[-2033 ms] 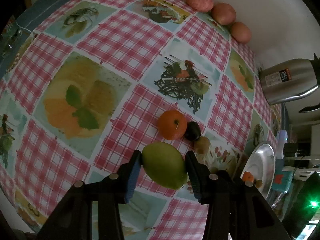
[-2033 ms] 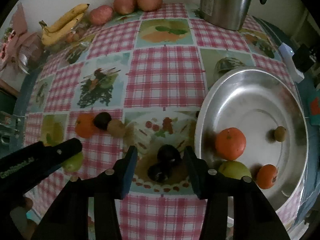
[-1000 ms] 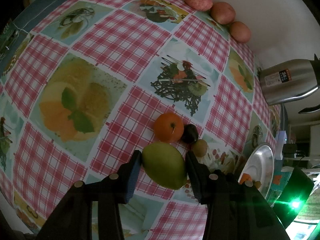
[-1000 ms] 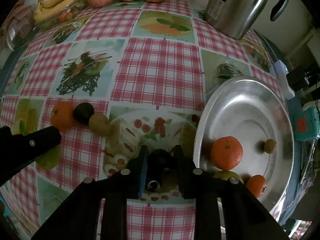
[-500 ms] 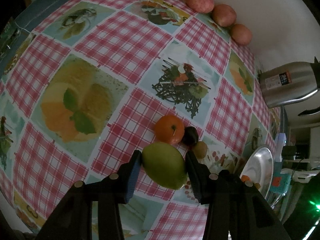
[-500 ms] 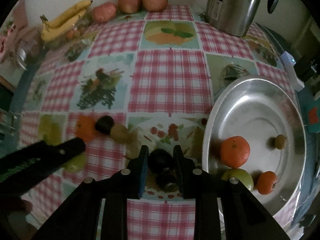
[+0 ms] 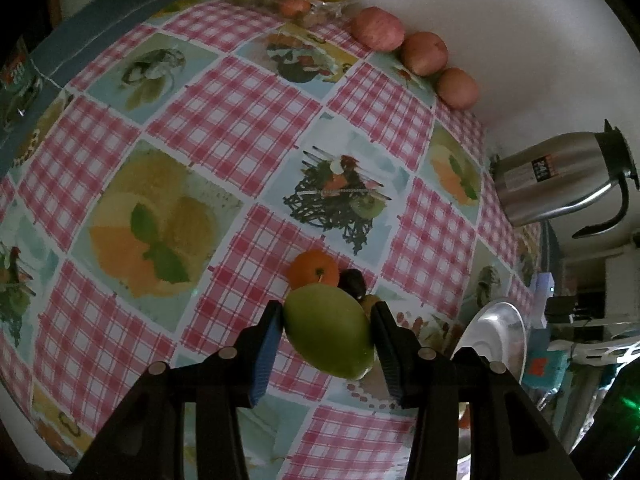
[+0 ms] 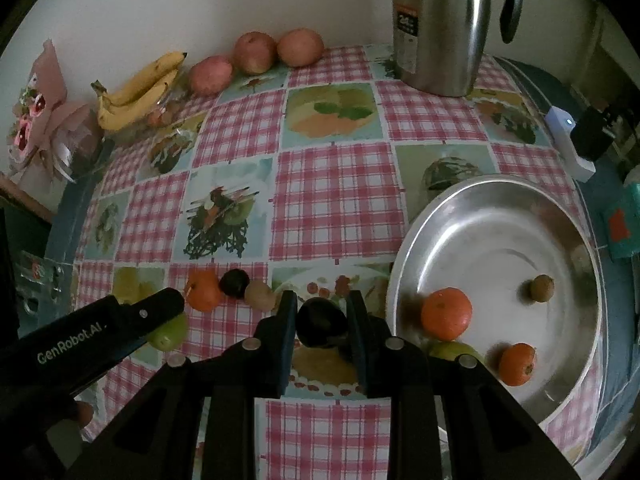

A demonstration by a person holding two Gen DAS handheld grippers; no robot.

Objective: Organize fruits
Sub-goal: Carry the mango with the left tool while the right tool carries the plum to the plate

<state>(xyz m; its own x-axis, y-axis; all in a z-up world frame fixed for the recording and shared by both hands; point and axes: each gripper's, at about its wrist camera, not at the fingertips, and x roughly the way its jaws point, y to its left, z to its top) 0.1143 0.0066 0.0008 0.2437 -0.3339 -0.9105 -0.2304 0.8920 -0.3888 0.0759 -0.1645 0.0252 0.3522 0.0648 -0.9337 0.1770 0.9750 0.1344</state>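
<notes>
Checked tablecloth [image 8: 336, 184] carries metal basin [image 8: 480, 200]; kettle [image 8: 436, 24] seemingly beside wall [image 8: 160, 8].

Basin [image 8: 460, 216] polished metal, glossy. Jug [image 8: 436, 28] brushed steel, black plastic handle. Tablecloth [image 8: 336, 188] smooth, slight sheen. Gripper fingers [image 8: 286, 332] matt black plastic.

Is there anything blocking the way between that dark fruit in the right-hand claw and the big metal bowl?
Nothing visible does. The right gripper holds the dark fruit just beside the metal bowl; only bare tablecloth lies between them.
</notes>
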